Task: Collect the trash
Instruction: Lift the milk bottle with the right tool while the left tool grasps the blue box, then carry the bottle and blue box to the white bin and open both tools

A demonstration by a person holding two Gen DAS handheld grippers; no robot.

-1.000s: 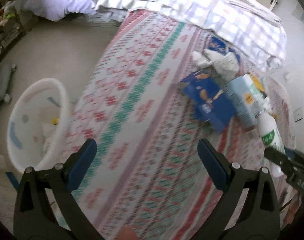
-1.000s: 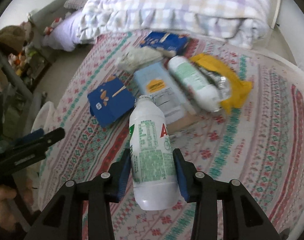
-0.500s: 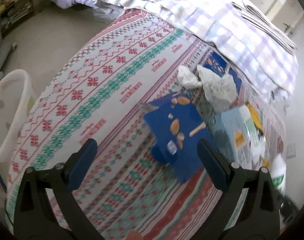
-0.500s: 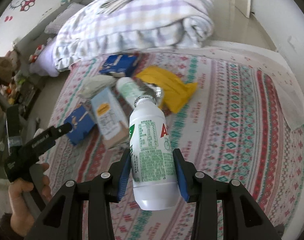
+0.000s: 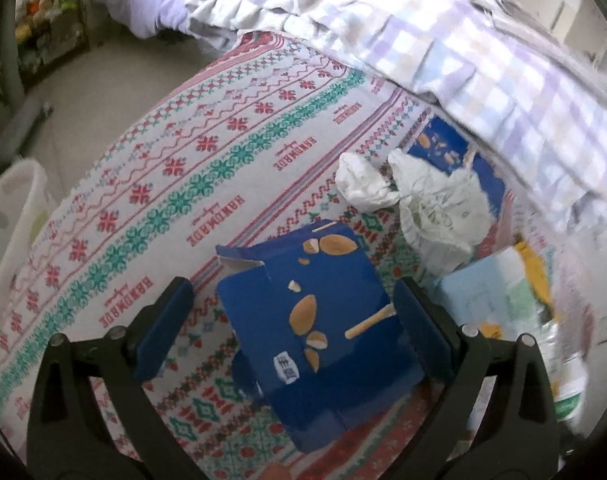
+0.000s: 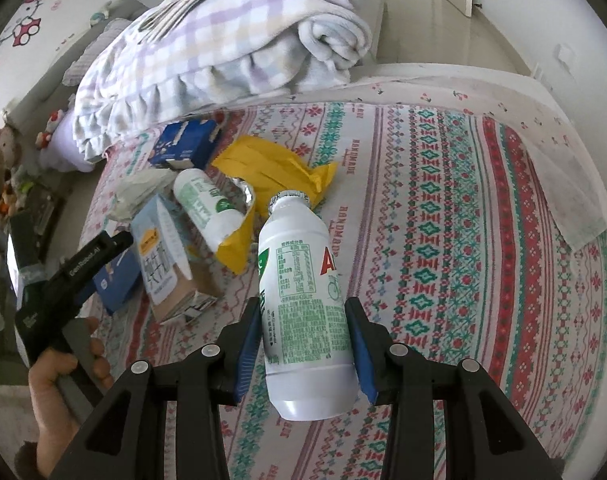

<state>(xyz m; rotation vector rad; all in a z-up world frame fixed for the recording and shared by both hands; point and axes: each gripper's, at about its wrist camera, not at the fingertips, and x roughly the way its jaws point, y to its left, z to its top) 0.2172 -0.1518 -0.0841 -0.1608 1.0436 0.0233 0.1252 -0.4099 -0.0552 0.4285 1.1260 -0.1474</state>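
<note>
My right gripper is shut on a white plastic bottle with green print, held above the patterned bedspread. My left gripper stands open just over a flattened blue snack box, its pads to either side and apart from it. In the right wrist view the left gripper hovers over the trash pile, a hand on its handle. The pile holds a second white bottle, a yellow wrapper, a pale blue carton, another blue box and crumpled white paper.
A white basket stands on the floor at the bed's left edge. A folded checked blanket lies behind the pile. Shelves with toys line the far left. Bare bedspread stretches to the right of the pile.
The left gripper swung from the basket side across the bed and down over the blue box. The right gripper moved with the bottle, and the pile slid left in its view.
</note>
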